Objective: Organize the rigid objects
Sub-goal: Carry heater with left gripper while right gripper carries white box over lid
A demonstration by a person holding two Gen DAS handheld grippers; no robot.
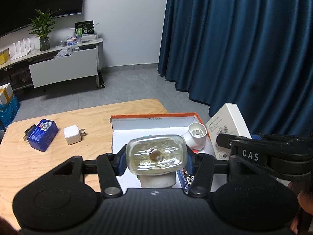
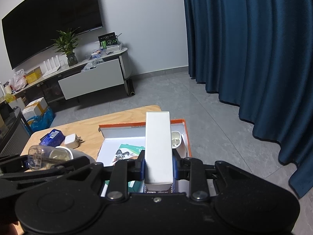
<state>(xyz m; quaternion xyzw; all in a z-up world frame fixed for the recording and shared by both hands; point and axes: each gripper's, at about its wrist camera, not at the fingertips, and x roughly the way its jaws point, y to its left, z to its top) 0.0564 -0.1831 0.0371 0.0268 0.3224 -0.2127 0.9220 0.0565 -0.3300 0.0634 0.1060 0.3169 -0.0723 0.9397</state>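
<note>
I pinched the bulb (image 1: 155,154) in my left gripper (image 1: 155,156) and the white box (image 2: 158,146) in my right gripper (image 2: 158,168), both probably bound for the orange carton (image 1: 152,115) just beneath them.

1. The left gripper (image 1: 155,156) clamps a clear-topped bulb (image 1: 155,154) above the orange-rimmed box (image 1: 152,116).
2. A white pipe elbow (image 1: 195,137) lies inside that box.
3. A blue box (image 1: 43,135) and a white charger (image 1: 72,134) sit on the wooden table (image 1: 39,166).
4. The right gripper (image 1: 254,152) holds a white carton (image 1: 228,125).
</note>
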